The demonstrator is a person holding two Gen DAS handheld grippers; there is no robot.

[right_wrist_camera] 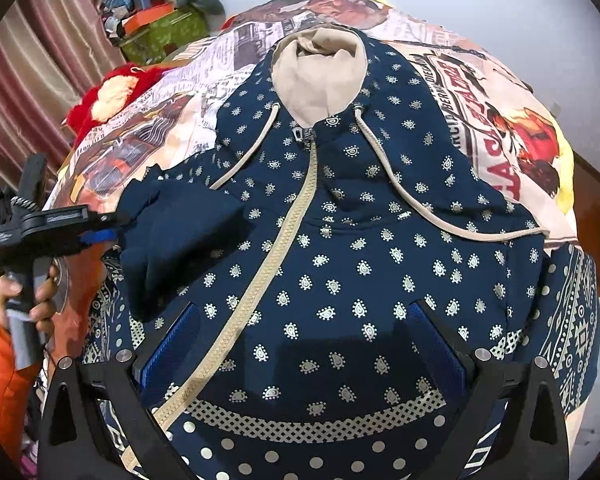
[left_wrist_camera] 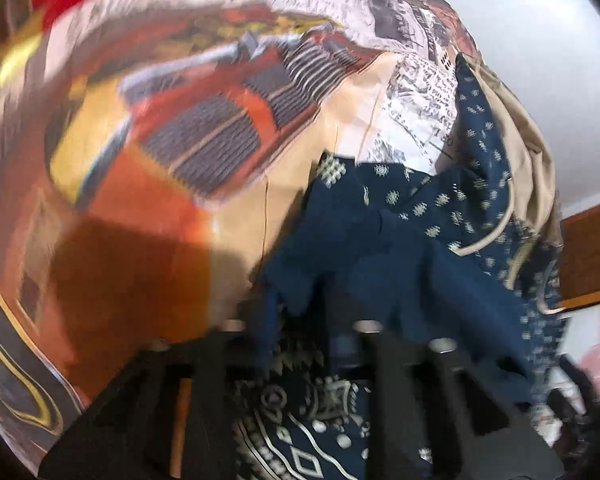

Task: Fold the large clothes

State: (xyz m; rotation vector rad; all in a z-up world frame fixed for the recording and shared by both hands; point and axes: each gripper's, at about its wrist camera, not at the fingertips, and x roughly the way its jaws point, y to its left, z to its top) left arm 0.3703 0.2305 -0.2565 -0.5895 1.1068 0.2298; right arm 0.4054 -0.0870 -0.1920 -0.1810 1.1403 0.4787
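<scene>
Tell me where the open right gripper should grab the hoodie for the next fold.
Probably the far sleeve edge of the hoodie, at the right in the right wrist view, below the drawstring. The right gripper hovers open over the chest; the left gripper is shut on the opposite sleeve. That edge lies flat on the bedsheet, so approach from outside.

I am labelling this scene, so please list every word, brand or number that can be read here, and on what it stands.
"RCIA BER... DIEGO": curved line, partly cut off and uncertain, on the printed bedsheet.
"ASA": large red letters on the same sheet, uncertain.
The newspaper-style print on the sheet is too small and blurred to read.
The hoodie has patterns only, no text.
</scene>
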